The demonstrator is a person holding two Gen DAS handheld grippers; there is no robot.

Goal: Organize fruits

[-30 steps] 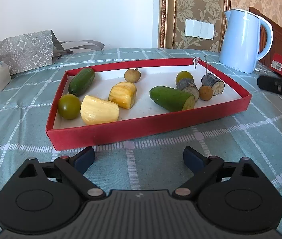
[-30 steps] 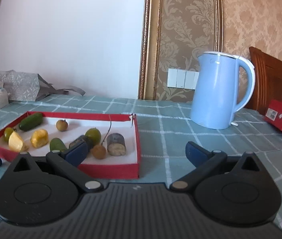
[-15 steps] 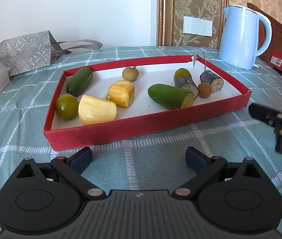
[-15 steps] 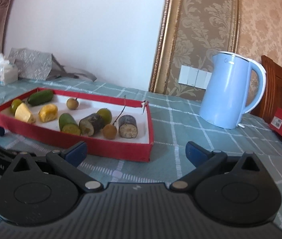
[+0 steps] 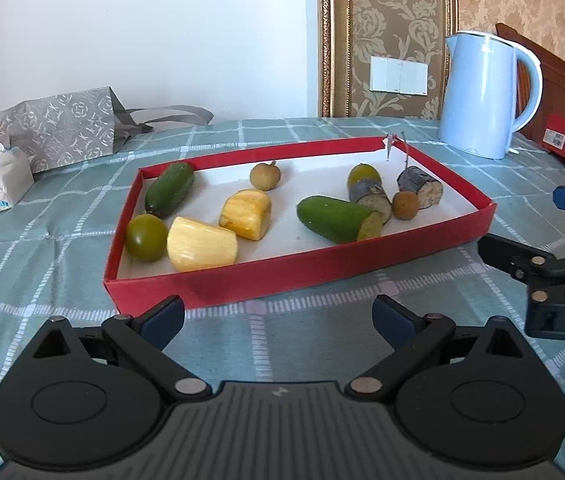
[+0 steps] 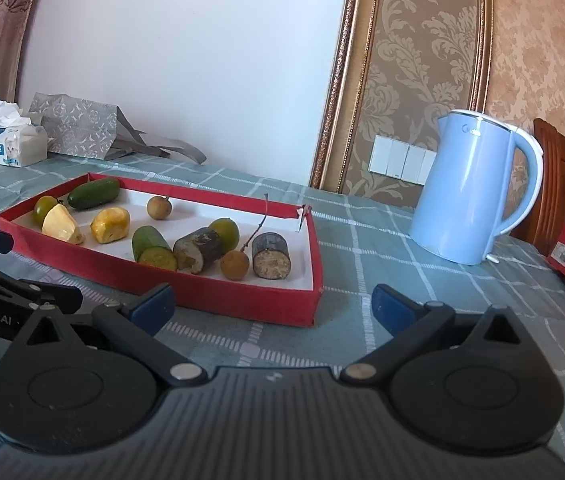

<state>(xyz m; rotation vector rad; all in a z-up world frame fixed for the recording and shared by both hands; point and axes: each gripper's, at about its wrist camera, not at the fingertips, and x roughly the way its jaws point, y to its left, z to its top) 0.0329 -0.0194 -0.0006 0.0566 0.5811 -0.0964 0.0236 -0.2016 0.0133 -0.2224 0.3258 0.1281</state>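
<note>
Your left gripper sits at the bottom centre of its view, fingers spread wide and holding nothing, just short of the red tray. The fruits lie inside the tray at mid-frame: a tomato at the left, a yellow chunk beside it, a cut cucumber right of centre. Your right gripper is likewise spread and empty, with the kettle at its upper right.

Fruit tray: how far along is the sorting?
Done: nothing evident; the pieces lie mixed in the red tray, cucumber half touching a sugarcane piece. In hand: nothing; left gripper and right gripper open, short of the tray. Left: all grouping.
</note>
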